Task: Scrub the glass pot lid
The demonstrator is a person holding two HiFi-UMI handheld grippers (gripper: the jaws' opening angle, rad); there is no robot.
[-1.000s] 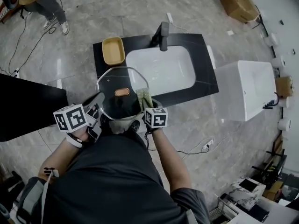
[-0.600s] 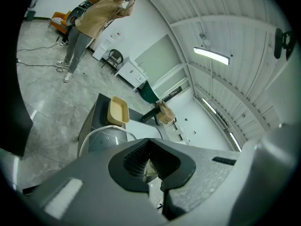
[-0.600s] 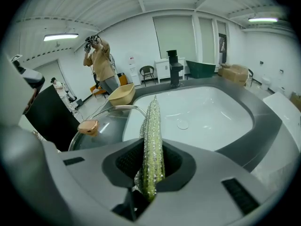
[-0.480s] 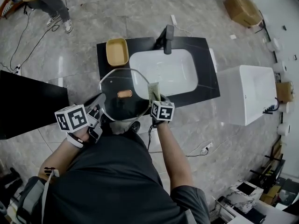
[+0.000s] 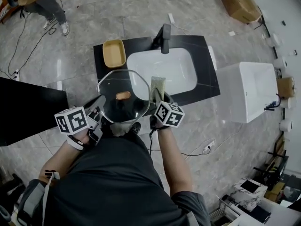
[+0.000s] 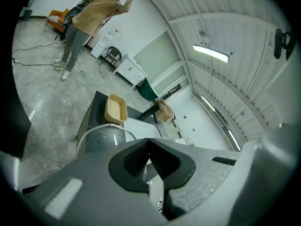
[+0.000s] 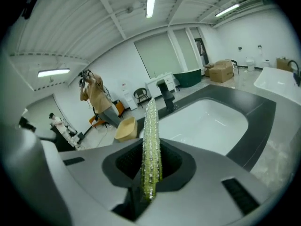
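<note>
The glass pot lid (image 5: 123, 97) is held over the near left corner of the sink (image 5: 162, 72), its near rim clamped between the closed jaws of the left gripper (image 5: 99, 108). A yellow-green scrubbing pad (image 5: 157, 85) is pinched edge-on in the right gripper (image 5: 159, 100) and is held upright over the sink's near edge, just beside the lid's right rim; whether pad and lid touch cannot be told.

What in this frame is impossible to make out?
- Head view: whether the flat yellow-green scrubbing pad touches the round glass pot lid; too small to tell.
- Left gripper view: most of the lid, hidden behind the body of the left tongs.
- Right gripper view: the lid lies outside the frame.
</note>
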